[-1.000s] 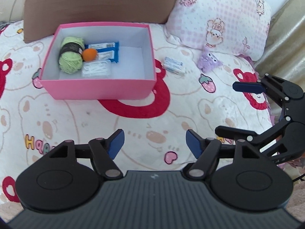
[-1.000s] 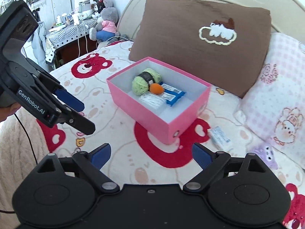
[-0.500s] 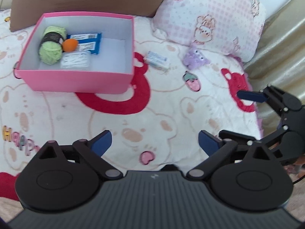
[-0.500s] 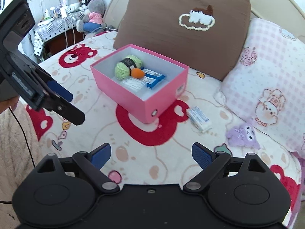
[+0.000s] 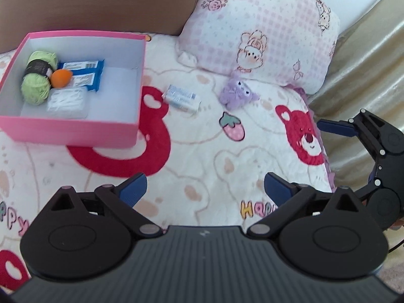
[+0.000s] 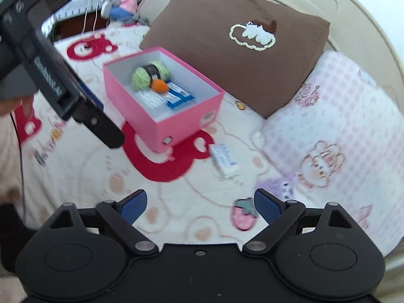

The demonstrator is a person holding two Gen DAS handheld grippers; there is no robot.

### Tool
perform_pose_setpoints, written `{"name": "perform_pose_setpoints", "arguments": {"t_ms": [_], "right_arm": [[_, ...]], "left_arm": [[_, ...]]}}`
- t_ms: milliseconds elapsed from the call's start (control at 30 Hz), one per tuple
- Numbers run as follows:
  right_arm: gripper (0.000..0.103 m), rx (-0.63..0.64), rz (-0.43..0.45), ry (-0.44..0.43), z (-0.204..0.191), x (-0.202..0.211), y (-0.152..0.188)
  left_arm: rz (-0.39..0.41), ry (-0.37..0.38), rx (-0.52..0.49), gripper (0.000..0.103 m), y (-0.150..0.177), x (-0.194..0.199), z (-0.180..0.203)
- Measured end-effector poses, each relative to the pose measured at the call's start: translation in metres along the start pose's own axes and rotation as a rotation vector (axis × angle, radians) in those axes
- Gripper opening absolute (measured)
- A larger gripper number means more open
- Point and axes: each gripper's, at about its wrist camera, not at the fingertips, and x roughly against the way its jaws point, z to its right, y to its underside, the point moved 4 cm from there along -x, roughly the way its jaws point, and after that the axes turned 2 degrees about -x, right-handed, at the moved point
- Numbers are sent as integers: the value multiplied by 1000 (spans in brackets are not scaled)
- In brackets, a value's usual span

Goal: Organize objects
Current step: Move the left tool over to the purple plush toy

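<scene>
I have both tools empty: my left gripper stands with its jaws spread wide over bare blanket, and my right gripper is just as wide, nothing between its pads. I judge the step in hand to be fetching one of the two loose items still outside the pink box. The small tissue packet lies on the bedspread just beside the box's right wall, with the purple plush toy a little further right, against the foot of the pink checked pillow.

To do it well I would come down square over the packet, pads across its short sides, and close gently, since the wrapper looks soft. It is a flat white packet with blue print, lying at a slant. The box already holds a green yarn ball, an orange ball, blue wrapped packets and a clear packet, its right half free
</scene>
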Motion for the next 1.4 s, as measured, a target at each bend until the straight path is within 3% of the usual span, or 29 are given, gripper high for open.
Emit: {"name": "perform_pose_setpoints", "arguments": {"t_ms": [133,333,433,767,900,1133,1400], "right_arm": [[94,57,19,26,17,-7,-1],[94,116,52,18,40,-34,1],[94,59,44,17,50,-46,5],[94,5,40,15,68,-88,27],[94,-18,20,32,84,-107,34],[94,-54,-31,64,110,-124,45],[94,-106,-39,68,127,-162,46]], "left_arm": [[3,32,-7,99,-10,-16,7],[25,21,-11,97,-24,-48,14],[39,-16,-25,95,-26,-66,14],[35,37,-15,95,-32,-118,22],[49,0,-23,83,-39,-135,22],[36,36,-6,82,-51,-161,23],[80,56,32,78,-63,-196,30]]}}
